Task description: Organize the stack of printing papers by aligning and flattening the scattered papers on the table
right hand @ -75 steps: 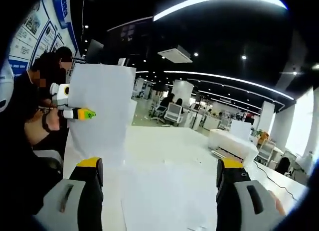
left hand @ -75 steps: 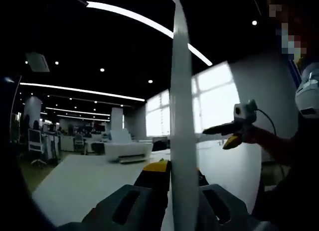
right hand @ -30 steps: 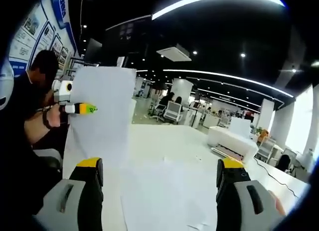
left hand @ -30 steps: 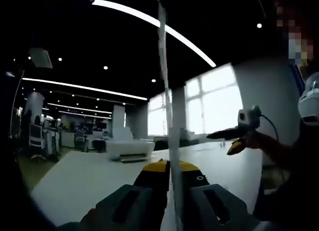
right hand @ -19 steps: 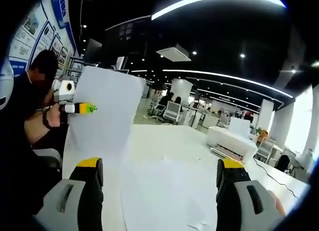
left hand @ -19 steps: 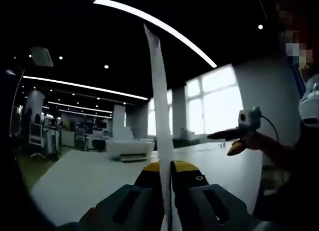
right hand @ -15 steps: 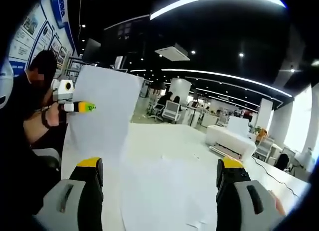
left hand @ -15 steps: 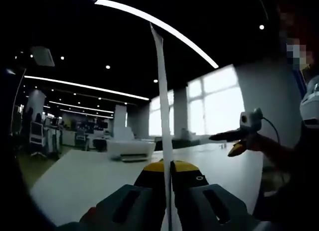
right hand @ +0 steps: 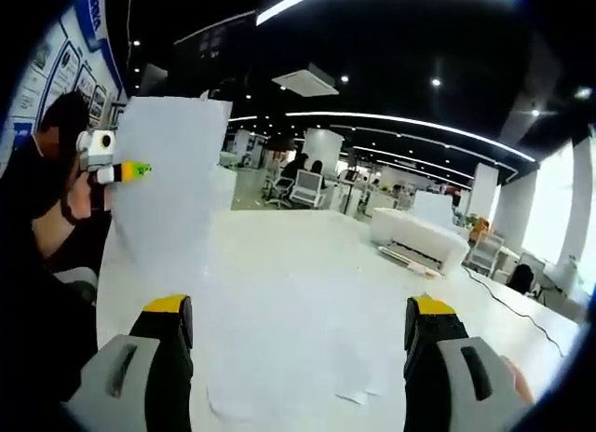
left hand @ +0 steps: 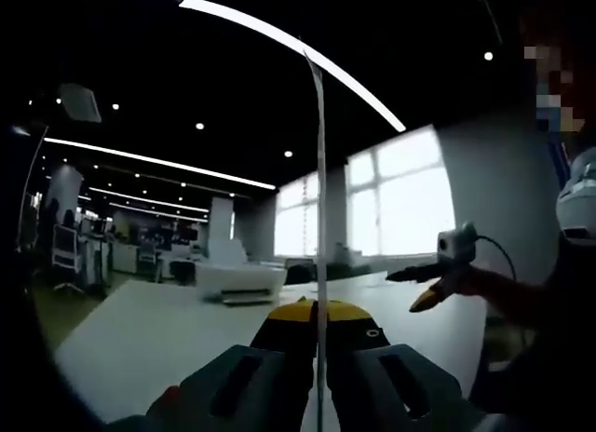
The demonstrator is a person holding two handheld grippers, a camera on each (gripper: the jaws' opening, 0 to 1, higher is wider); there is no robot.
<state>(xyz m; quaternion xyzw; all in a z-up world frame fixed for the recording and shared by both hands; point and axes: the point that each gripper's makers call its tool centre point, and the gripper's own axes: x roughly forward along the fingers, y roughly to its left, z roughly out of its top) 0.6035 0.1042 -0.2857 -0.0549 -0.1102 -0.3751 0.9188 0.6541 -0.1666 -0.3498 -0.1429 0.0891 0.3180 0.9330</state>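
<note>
Left gripper (left hand: 315, 313) has its yellow-tipped jaws pressed together on a sheet (left hand: 318, 190) of paper. In the left gripper view the sheet is seen edge-on, a thin white line rising straight up from between the jaws, nearly to the ceiling light strip (left hand: 279, 41). It stands upright, lifted off the table (left hand: 140, 330). Over in the right gripper view the same sheet (right hand: 168, 181) shows its broad face, held up at the left with the left gripper (right hand: 119, 171) clamped on its near edge and a hand (right hand: 79, 195) behind the tool.

Right gripper (right hand: 298, 334): jaws spread wide, nothing between them. They frame the papers (right hand: 298, 330) lying flat on the table (right hand: 521, 330), loose white sheets overlapping, with ragged edges and a few small scraps near the lower middle. The held sheet hangs well left of the right jaws, its lower edge down by the table papers.

In the left gripper view the right gripper (left hand: 438, 274) comes in from the right, held by a hand (left hand: 470, 283) above the tabletop, well apart from the upright sheet. A printer (left hand: 240, 281) sits on the far table edge to the left of the sheet; it also shows in the right gripper view (right hand: 414, 241), beyond the papers. Office desks and chairs farther back, too small to detail.
</note>
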